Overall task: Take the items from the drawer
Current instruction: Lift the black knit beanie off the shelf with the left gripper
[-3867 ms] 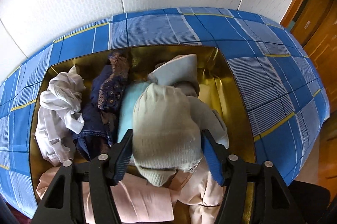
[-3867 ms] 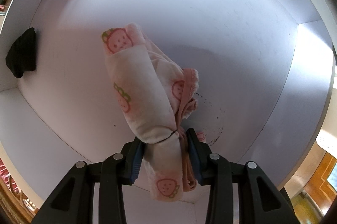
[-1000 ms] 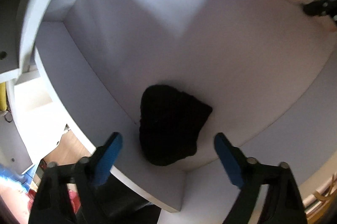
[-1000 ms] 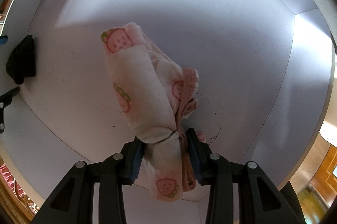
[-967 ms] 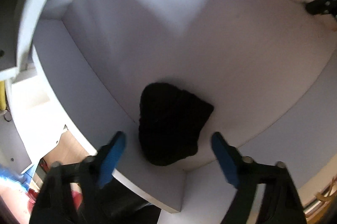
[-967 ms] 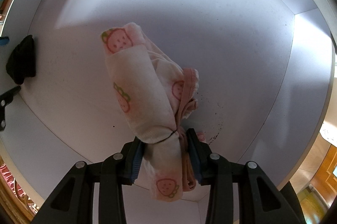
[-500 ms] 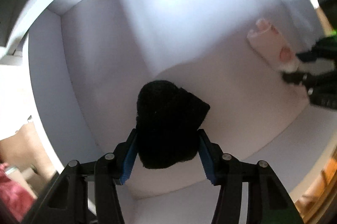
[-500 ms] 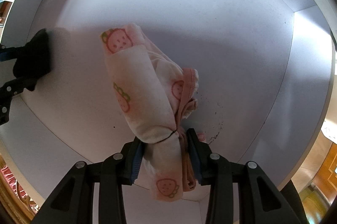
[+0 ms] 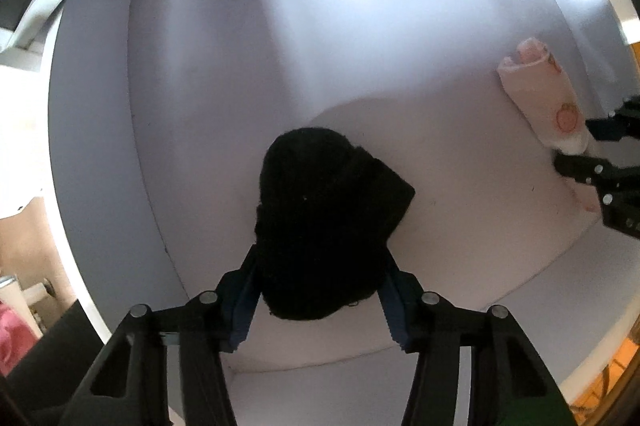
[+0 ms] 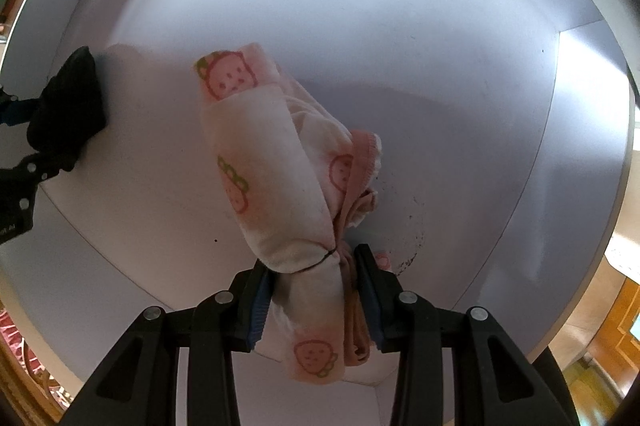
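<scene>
Fingers of the left gripper [image 9: 318,300] are closing on the black bundle [image 9: 324,226]; right fingers [image 10: 260,302] pinch the strawberry-print roll [image 10: 272,186], lying lengthwise.

Left gripper [image 9: 318,292] pointing down, jaws closing with a black bundle [image 9: 328,222] between the pads; right gripper [image 10: 316,292] pointing down, clamped on a pink roll [image 10: 280,194].

Soft daylight from above, dim shadowed corners, strong fisheye bending at edges; focus perhaps slightly soft.
</scene>
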The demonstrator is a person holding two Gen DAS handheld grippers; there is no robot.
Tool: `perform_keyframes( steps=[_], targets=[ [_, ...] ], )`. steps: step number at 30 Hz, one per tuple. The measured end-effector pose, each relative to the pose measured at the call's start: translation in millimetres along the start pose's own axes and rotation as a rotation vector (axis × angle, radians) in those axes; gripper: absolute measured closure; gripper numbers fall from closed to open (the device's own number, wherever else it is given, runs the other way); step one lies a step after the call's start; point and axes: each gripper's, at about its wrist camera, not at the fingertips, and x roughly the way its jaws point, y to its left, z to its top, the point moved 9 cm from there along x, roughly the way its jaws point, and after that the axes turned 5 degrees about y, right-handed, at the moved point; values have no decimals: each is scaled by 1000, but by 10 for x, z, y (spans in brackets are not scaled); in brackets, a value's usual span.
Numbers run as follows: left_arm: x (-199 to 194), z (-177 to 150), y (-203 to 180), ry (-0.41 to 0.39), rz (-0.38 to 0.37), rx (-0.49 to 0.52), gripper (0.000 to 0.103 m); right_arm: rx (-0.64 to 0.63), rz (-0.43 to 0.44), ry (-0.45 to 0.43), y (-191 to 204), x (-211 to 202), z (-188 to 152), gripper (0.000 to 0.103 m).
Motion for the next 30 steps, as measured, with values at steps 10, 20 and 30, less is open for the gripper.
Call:
perform_keyframes(
  steps=[10,20,30],
  targets=[
    [-77,13,17,-29,3,-21,52,94,105,12,-26,-51,-138,67],
    [-204,-144,59,-54,8,-30,52,142,153,-17,-54,-227,-297,67],
    [-253,-174,68,-80,8,-33,52,200,227,-50,-131,-291,-480,67]
  ],
)
